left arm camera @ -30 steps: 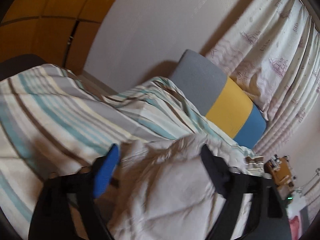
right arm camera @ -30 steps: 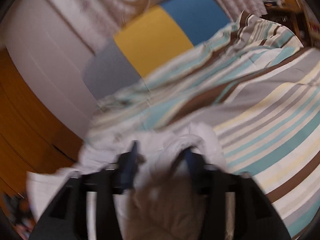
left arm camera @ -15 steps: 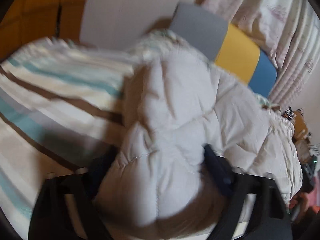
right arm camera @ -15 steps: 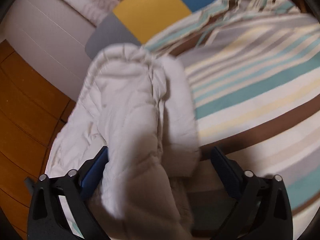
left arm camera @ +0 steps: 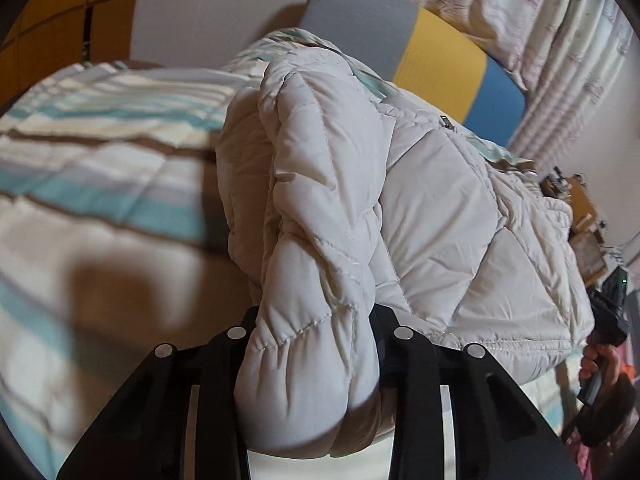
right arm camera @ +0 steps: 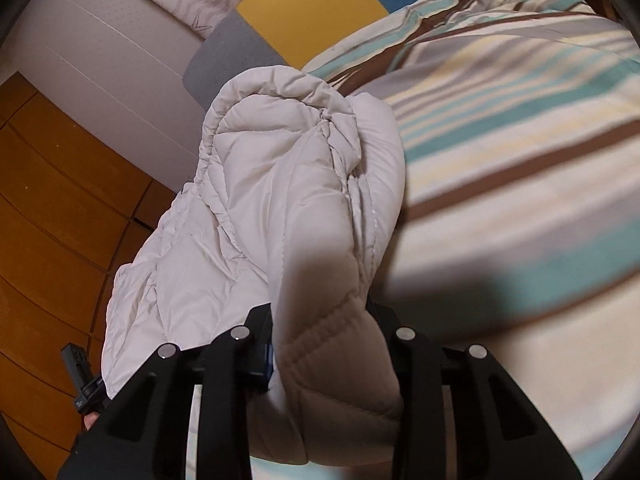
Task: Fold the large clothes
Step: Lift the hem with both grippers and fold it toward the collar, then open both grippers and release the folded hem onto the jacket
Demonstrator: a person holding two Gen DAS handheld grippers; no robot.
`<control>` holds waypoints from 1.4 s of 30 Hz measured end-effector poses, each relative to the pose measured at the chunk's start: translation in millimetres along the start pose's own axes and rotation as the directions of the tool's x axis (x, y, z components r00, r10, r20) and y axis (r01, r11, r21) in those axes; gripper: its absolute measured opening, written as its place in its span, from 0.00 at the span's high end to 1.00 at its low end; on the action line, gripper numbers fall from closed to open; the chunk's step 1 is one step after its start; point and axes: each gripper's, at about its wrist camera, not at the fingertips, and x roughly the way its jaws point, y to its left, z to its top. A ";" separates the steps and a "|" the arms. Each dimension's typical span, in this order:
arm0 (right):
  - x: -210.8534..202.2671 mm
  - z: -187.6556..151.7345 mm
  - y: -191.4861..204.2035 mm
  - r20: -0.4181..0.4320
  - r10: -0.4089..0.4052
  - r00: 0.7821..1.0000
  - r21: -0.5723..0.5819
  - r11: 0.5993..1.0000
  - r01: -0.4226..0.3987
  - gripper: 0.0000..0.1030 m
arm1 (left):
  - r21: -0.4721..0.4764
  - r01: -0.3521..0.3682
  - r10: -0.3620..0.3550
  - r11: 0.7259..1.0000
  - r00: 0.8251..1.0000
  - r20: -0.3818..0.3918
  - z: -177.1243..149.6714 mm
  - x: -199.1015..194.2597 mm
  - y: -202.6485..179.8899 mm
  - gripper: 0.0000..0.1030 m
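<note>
A bed fills the scene, covered with a striped duvet in bands of white, teal, brown and pale yellow. At the far end stands a headboard with grey, yellow and blue panels, and behind it hangs a pale printed curtain. A white wall and orange wooden cupboard doors close the far left side.

On the duvet lies a white puffer jacket. It is thick and quilted, with stitched seams that make soft padded fields, and a small metal zipper pull shows near its far edge. The fabric looks smooth and a little shiny.

The left gripper has just been closing, and its black fingers now press on a bunched, rounded fold of the jacket that swells out between them. The right gripper has also just been closing, and it pinches another thick fold of the jacket, with a ribbed, tightly stitched edge close to the camera. From each grip the padded cloth runs away toward the headboard. In the left wrist view a hand on a black handle shows at the right edge.
</note>
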 end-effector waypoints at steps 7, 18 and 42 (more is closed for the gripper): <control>-69.8 -51.1 -19.0 -0.008 -0.016 1.000 0.000 1.000 0.016 0.70 | 0.029 0.061 -0.061 0.998 0.998 -0.024 -63.1 -40.2 -26.4 0.68; -134.7 -77.1 -20.3 0.065 -0.115 0.991 -0.041 0.992 0.117 0.41 | 0.088 0.043 -0.044 0.995 0.999 0.003 -101.9 -84.6 -45.9 0.28; -81.1 -34.5 93.9 0.290 -0.337 0.896 -0.429 0.791 0.436 0.85 | 0.061 -0.013 -0.007 0.998 0.947 0.321 -2.3 -100.4 -93.9 0.85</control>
